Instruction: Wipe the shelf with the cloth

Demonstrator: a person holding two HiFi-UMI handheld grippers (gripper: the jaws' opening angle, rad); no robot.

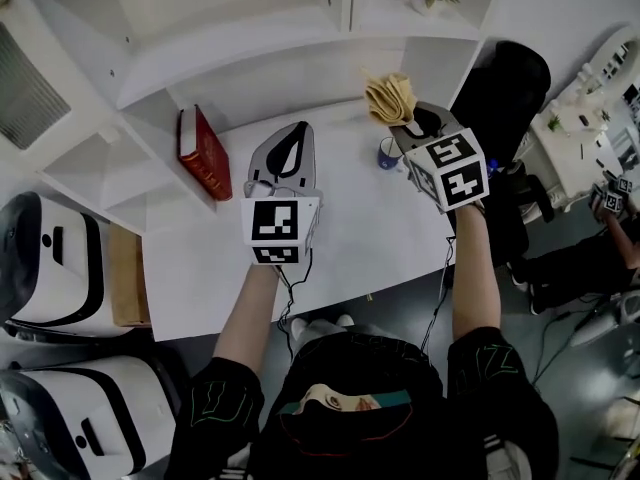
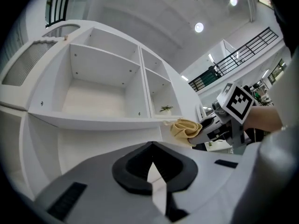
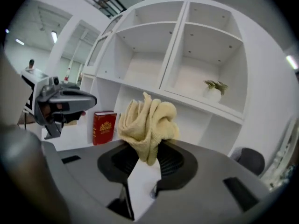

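Now my right gripper point(image 3: 145, 154) has jaws clamped on the yellow cloth point(image 3: 148, 122). My left gripper point(image 2: 152, 149) has jaws together, empty. One shelf point(image 3: 174, 45) box holds a small plant point(image 3: 214, 85).

The middle of the table point(image 1: 350, 238) is left open for passage. Its rear left corner is blocked by an upright red book point(image 1: 203, 153). Near its rear right edge stands what seems a small blue cup point(image 1: 388, 153). On the shelf point(image 1: 250, 58), the upper right compartment is narrowed by a small plant point(image 3: 214, 87).
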